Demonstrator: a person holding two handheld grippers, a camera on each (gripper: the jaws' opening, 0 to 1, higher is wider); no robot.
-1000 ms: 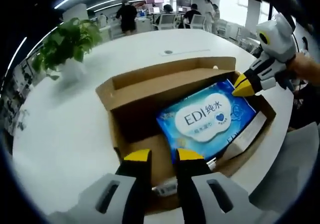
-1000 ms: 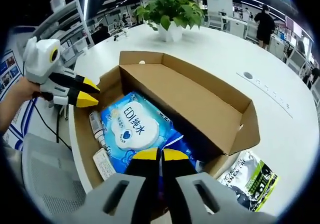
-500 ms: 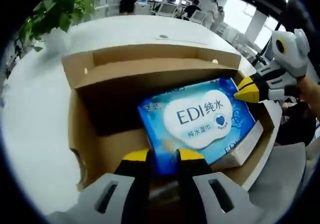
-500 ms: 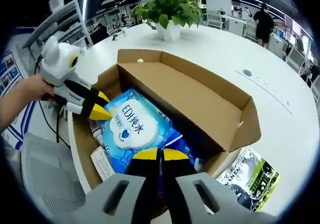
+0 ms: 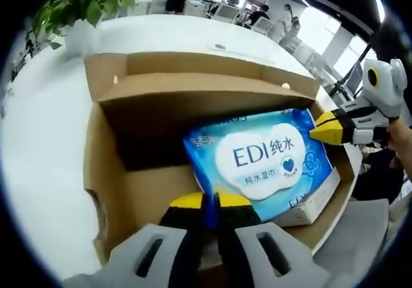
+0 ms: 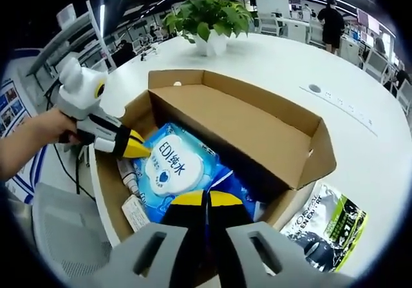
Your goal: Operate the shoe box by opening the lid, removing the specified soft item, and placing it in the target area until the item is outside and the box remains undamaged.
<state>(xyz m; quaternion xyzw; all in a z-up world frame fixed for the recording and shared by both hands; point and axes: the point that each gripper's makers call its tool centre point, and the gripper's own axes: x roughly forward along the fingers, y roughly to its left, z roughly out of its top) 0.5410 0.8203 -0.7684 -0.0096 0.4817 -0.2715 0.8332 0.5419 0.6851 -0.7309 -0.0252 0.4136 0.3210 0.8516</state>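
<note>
Lid open; both claws, left (image 5: 210,202) and right (image 6: 206,198), pinch wipes pack (image 5: 264,160) inside shoe box (image 5: 161,107); lifting out remains.

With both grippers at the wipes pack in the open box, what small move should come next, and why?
Probably lift both grippers together. The left gripper and the right gripper look shut on opposite edges of the blue wipes pack, which lies inside the open shoe box; raising it evenly should clear the cardboard walls.

A white table (image 6: 360,140) carries an open cardboard box (image 6: 257,133). A potted plant (image 6: 209,20) stands beyond the box. A dark packet (image 6: 325,227) lies beside it.
</note>
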